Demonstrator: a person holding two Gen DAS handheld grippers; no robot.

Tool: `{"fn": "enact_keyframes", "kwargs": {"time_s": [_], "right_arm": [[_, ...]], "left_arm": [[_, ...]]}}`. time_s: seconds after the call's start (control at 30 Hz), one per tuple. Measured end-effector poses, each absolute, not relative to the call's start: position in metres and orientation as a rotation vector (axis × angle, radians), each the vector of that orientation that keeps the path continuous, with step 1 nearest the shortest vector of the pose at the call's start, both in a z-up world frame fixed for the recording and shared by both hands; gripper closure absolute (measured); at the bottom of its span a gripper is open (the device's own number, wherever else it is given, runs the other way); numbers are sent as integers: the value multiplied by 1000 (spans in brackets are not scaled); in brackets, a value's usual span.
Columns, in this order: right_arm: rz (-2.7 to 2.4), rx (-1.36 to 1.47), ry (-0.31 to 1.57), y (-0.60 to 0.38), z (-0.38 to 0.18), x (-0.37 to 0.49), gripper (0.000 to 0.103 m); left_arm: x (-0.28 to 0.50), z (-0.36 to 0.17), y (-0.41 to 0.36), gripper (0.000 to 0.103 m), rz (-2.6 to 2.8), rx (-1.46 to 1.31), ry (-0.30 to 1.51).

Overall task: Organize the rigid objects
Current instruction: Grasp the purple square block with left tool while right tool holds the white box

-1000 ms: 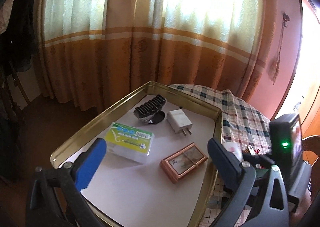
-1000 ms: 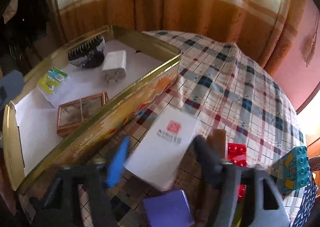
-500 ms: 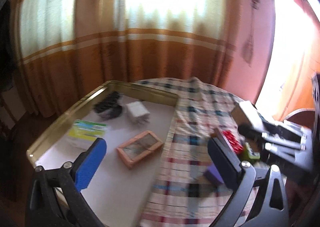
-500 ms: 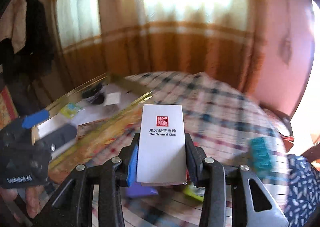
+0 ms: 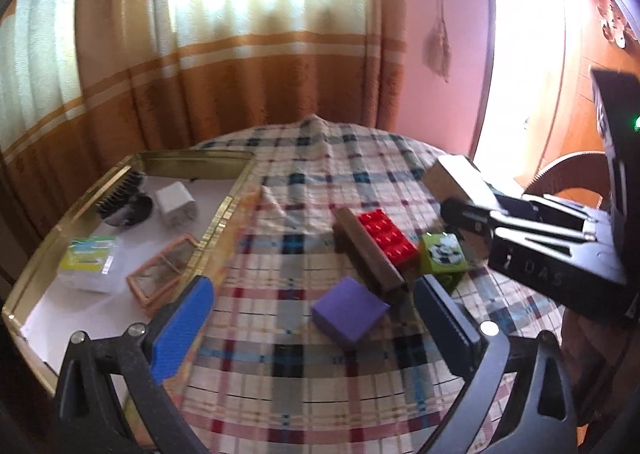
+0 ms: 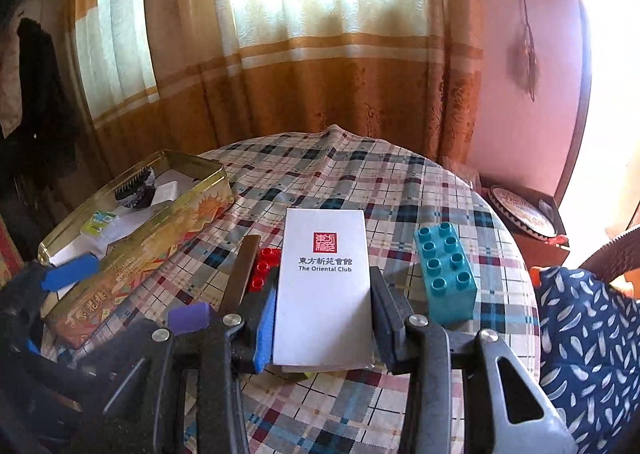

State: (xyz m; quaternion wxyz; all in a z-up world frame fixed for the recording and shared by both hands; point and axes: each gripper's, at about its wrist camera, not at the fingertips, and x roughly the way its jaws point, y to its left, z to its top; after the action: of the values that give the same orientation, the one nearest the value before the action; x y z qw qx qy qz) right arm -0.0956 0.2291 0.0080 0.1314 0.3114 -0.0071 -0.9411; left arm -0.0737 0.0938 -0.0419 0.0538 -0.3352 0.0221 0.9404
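Note:
My right gripper [image 6: 324,318] is shut on a white "Oriental Club" box [image 6: 324,286], held above the checked tablecloth; the box also shows in the left wrist view [image 5: 460,178]. My left gripper [image 5: 316,322] is open and empty, over the cloth beside a purple box [image 5: 350,312]. The gold tin [image 5: 230,198] on the left holds a brush [image 5: 120,194], a white charger [image 5: 176,204], a green-labelled clear box [image 5: 90,262] and a brown framed box [image 5: 162,272]. On the cloth lie a brown bar [image 5: 368,254], a red brick [image 5: 386,236] and a green cube [image 5: 442,254].
A teal brick [image 6: 446,274] stands on the cloth right of the held box. The round table's edge [image 6: 520,246] curves on the right, with a wicker chair and a blue patterned cloth [image 6: 588,338] beyond. Curtains hang behind.
My right gripper has closed on the white box and lifted it off the cloth. My left gripper has swung right from over the tin to over the tablecloth.

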Motion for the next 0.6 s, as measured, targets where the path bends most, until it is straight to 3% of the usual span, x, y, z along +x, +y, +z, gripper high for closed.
{"fn": "enact_keyframes", "kwargs": {"time_s": [0.2, 0.4, 0.53, 0.6], "right_arm": [[-2736, 903, -29, 231, 7, -94, 60], [-2737, 892, -56, 233, 10, -95, 60], [-2733, 872, -60, 231, 12, -94, 60], [-2730, 867, -67, 232, 12, -93, 60]], "left_arm": [[-83, -54, 108, 24, 2737, -1105, 82], [-98, -65, 114, 33, 2651, -1203, 63], [-104, -71, 117, 49, 2622, -1246, 62], [-106, -74, 117, 50, 2597, -1264, 57]]}}
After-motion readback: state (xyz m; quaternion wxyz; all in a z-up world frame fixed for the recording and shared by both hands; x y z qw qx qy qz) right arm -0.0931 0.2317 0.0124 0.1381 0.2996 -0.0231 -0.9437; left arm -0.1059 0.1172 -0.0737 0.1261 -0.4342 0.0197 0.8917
